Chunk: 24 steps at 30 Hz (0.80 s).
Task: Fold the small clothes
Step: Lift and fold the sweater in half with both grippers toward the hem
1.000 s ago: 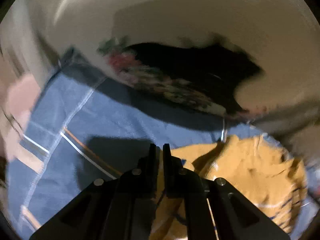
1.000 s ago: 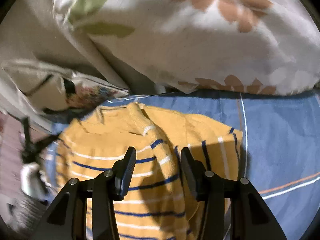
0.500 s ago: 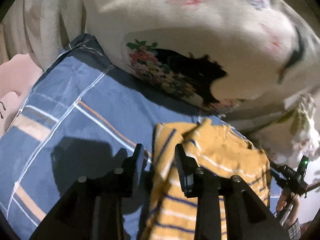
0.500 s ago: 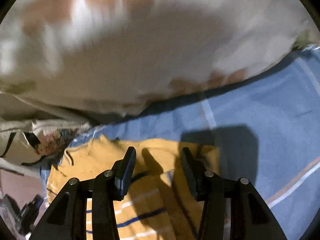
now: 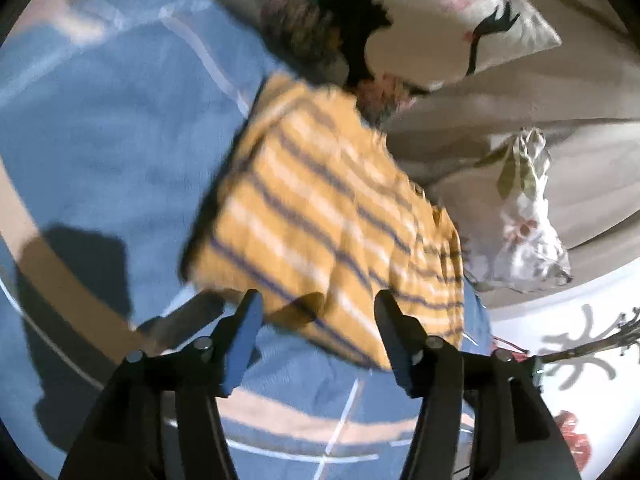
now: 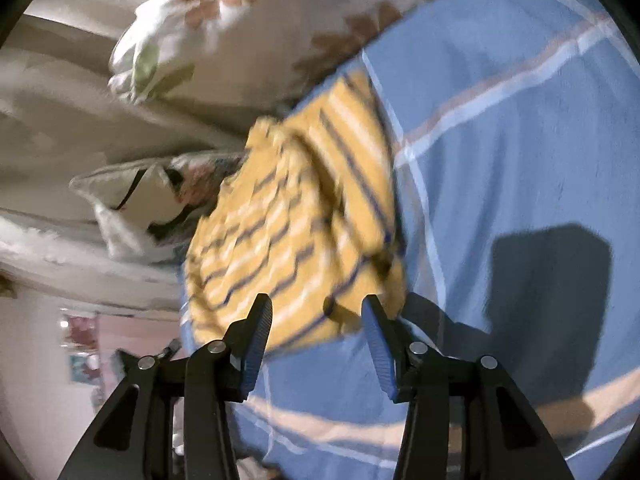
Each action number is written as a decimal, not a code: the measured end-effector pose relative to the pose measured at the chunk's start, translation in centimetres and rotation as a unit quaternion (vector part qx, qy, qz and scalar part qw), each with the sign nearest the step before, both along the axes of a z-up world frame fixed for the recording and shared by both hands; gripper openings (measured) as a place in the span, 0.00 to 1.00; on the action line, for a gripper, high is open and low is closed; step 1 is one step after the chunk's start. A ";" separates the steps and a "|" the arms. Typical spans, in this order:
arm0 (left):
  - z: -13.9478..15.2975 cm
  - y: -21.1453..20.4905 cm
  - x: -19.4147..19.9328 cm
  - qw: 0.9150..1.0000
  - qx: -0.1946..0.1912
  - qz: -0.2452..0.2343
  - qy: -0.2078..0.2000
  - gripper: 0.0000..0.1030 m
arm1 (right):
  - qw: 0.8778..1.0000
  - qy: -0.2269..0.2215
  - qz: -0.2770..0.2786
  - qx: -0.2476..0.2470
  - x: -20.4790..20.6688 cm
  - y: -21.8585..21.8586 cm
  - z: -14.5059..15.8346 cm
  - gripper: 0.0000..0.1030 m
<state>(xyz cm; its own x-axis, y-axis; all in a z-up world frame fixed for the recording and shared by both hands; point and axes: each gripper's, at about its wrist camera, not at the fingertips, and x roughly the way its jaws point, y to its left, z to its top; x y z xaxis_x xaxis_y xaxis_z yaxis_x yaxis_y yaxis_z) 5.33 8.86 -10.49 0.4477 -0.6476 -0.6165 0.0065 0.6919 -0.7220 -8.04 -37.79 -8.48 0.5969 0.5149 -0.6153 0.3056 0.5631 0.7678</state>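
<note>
A small yellow sweater (image 5: 332, 216) with blue and white stripes lies folded on the blue checked bedsheet (image 5: 120, 140). In the left wrist view my left gripper (image 5: 318, 308) hovers at the sweater's near edge, its jaws opening, with nothing pressed between them. The right wrist view shows the same sweater (image 6: 296, 232) from its other side, and my right gripper (image 6: 316, 312) stands open above its near edge, gripping nothing. Both views are blurred by motion.
A white pillow with a dark floral print (image 5: 360, 24) lies behind the sweater, and a white flowered pillow (image 6: 224, 12) beside it. Beige bedding (image 5: 500, 112) bunches along the bed's far side. The sheet (image 6: 520, 160) stretches flat on the near side.
The left gripper has let go of the sweater and its jaws have spread. Both grippers have pulled back from the sweater and rolled. The sweater now lies flat in a folded shape.
</note>
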 end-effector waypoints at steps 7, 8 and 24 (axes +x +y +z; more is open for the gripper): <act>-2.0 -0.8 1.3 0.999 -0.038 0.011 0.020 0.59 | 0.999 0.030 0.003 -0.020 2.2 3.3 -2.9 0.49; -1.9 -0.8 2.3 0.999 -0.035 0.016 0.016 0.59 | 0.999 0.029 -0.003 -0.030 2.6 3.2 -2.9 0.49; -1.2 0.5 5.5 0.997 -0.030 0.061 0.044 0.15 | 0.999 0.026 -0.028 -0.003 5.9 2.5 -2.1 0.21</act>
